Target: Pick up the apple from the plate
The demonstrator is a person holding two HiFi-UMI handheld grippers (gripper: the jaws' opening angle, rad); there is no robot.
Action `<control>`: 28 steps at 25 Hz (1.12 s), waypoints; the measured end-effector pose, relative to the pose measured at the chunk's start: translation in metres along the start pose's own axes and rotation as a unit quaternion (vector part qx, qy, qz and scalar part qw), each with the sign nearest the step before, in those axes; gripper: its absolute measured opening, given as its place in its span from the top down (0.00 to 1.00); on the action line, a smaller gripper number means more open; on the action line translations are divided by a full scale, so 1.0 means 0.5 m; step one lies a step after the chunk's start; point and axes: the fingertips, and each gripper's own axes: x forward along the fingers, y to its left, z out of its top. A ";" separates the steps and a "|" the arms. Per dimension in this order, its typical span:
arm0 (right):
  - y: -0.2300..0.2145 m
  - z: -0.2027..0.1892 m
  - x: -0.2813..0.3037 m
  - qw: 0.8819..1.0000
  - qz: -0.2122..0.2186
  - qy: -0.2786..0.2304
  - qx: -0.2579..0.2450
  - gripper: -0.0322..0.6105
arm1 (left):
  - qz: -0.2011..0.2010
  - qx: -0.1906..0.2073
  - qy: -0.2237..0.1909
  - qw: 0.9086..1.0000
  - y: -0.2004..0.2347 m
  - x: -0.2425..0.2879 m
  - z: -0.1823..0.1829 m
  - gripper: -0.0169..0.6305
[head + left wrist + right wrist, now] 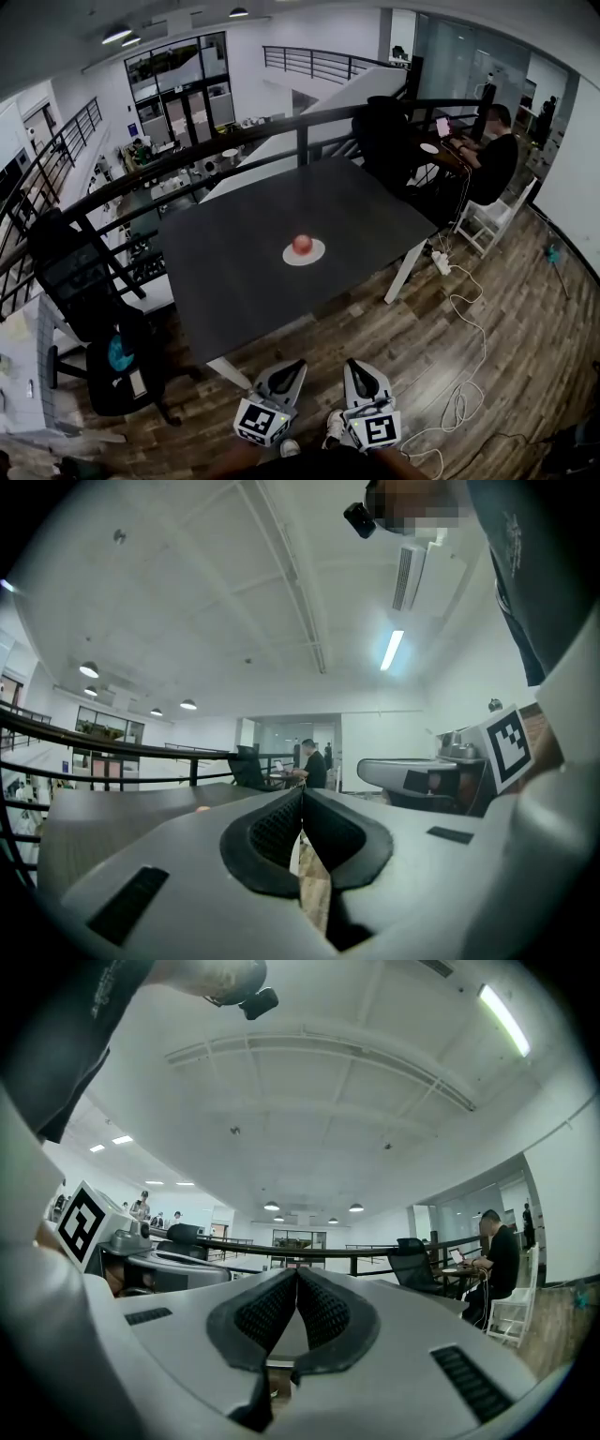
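the red apple (302,244) sits on a small white plate (318,255) near the middle of the dark table (234,272). the left gripper (287,367) and right gripper (354,367) are side by side well short of it, past the table's near edge over the wood floor (450,375). each has its jaws pressed together on nothing.

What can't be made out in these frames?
- Apple on plate: head view, too small to show a stem or bruises.
- Hands holding left gripper and right gripper: head view, behind the marker cubes and cut off by the bottom edge.
- Table far legs: head view, hidden under the tabletop.
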 end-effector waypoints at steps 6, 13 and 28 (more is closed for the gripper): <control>-0.102 -0.034 0.072 0.999 0.004 0.042 0.010 0.91 | 0.021 0.004 0.002 1.000 0.030 0.092 0.006 0.94; -0.193 -0.052 0.138 0.999 0.038 0.034 0.004 0.91 | 0.036 0.005 0.014 0.999 0.042 0.212 -0.012 0.94; -0.280 -0.044 0.255 0.996 0.084 -0.007 0.007 0.91 | 0.048 0.016 0.023 0.998 0.073 0.358 -0.021 0.94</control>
